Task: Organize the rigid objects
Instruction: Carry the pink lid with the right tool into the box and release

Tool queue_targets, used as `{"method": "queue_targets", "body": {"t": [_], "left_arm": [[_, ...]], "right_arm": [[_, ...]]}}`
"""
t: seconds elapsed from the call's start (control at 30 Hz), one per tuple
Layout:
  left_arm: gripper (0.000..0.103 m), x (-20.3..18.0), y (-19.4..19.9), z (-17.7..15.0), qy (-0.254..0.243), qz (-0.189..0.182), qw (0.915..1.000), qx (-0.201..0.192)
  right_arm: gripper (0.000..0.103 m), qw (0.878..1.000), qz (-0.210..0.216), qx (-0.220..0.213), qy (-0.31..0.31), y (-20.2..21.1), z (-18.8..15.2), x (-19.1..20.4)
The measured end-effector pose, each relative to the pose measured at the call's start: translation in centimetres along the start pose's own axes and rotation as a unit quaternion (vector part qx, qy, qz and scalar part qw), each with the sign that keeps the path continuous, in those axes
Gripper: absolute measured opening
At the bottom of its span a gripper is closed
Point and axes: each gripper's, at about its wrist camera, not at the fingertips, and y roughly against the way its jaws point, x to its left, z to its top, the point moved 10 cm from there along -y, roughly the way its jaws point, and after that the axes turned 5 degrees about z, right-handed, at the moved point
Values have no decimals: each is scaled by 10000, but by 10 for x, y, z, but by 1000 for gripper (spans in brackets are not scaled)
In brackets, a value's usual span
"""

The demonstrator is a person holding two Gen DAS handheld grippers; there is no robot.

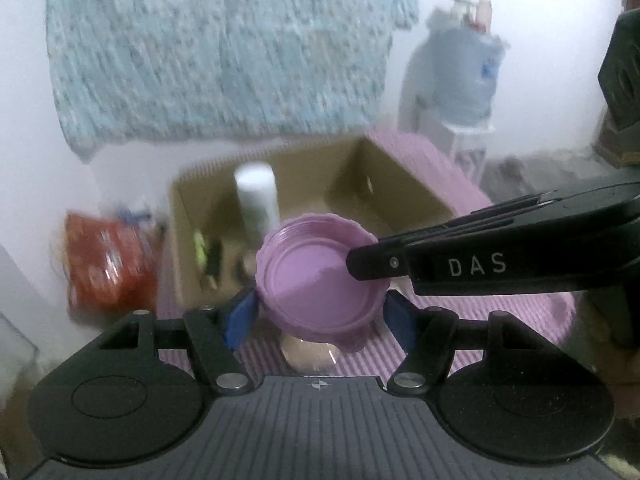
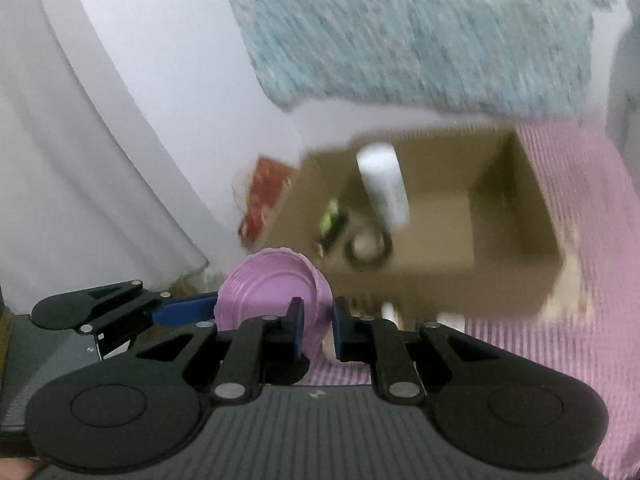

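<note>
Jaws of both grippers are closing on the same thing: the left gripper is clamping the purple lid across its width between its blue pads, and the right gripper is pinching the lid's rim, one pad inside the rim and one outside. From the left wrist view, the right gripper's black fingers are reaching in from the right and resting over the lid's hollow side. The lid is sitting tilted above the purple ribbed mat, just in front of an open cardboard box. Inside the box, a white cylindrical bottle is leaning, with a dark ring-shaped item and a green-and-black object beside it, both blurred. A red package is lying left of the box.
</note>
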Motion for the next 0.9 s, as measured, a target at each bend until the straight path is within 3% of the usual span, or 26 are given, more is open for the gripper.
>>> {"method": "queue_targets", "body": {"t": [0.13, 0.33, 0.57, 0.8, 0.9], "left_arm": [[69, 17, -23, 32, 76, 21, 9999, -104], [69, 32, -96, 36, 337, -271, 9968, 668], [69, 32, -164, 1, 569, -623, 9818, 1700], [71, 35, -185, -23, 802, -829, 9679, 2232], [77, 41, -186, -28, 940, -848, 9642, 2330]], "right_arm": [[16, 9996, 2, -149, 242, -14, 48, -3], [17, 9988, 75, 463, -123, -83, 80, -48], [17, 9855, 119, 1497, -786, -149, 52, -104], [17, 9729, 141, 2114, -921, -177, 21, -121], [17, 9675, 157, 2312, -1013, -184, 11, -124]]}}
